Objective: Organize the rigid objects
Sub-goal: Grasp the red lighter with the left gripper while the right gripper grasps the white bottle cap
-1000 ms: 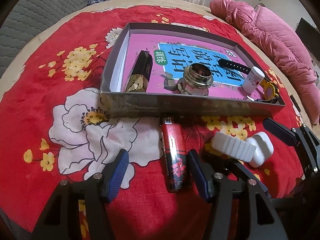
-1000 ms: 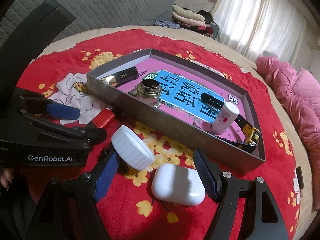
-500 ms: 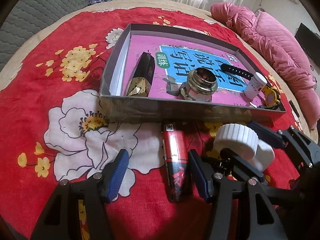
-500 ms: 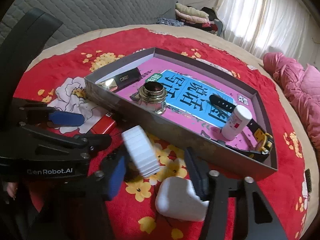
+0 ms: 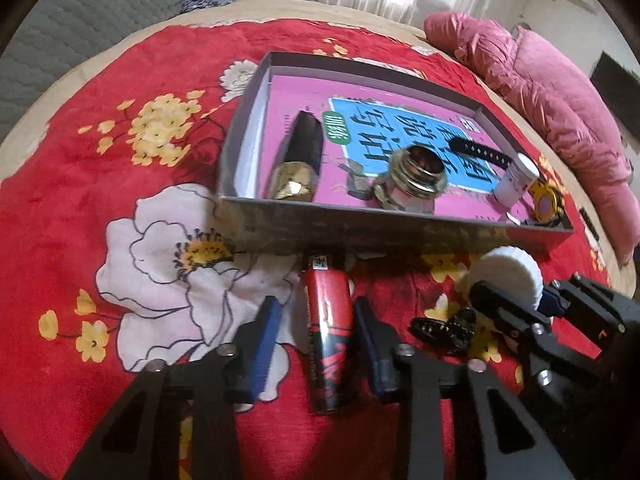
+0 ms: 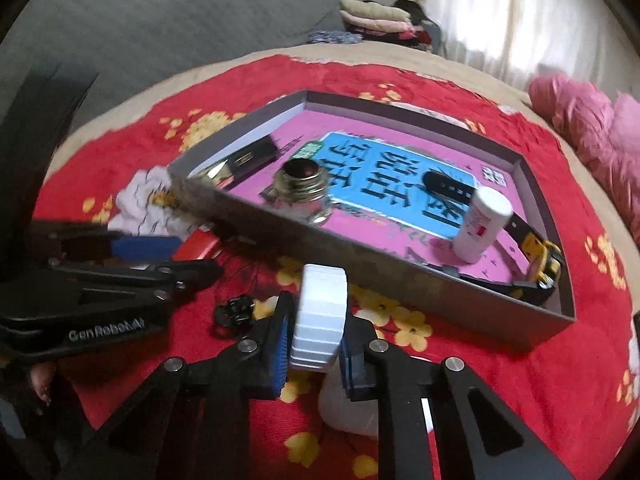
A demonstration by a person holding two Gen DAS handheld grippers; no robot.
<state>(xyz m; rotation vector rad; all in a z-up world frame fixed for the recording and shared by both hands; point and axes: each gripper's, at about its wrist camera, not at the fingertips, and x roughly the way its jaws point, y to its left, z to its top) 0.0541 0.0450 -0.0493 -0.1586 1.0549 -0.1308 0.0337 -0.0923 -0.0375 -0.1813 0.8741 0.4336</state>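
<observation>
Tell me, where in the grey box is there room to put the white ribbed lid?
The grey cardboard box has bare pink floor along its far wall, behind the blue label, and in the corner beside the black-and-gold lighter. It is crowded near the metal-capped glass jar, small white bottle and yellow-and-black wristwatch.

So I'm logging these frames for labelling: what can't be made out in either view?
- White rounded case, right wrist view: mostly hidden behind the right gripper and its ribbed white cap.
- Small black clip-like object: blurred in both views, type unclear.
- Red lighter, left wrist view: left gripper closing around it, contact unclear.
- White bottle: label too small.
</observation>
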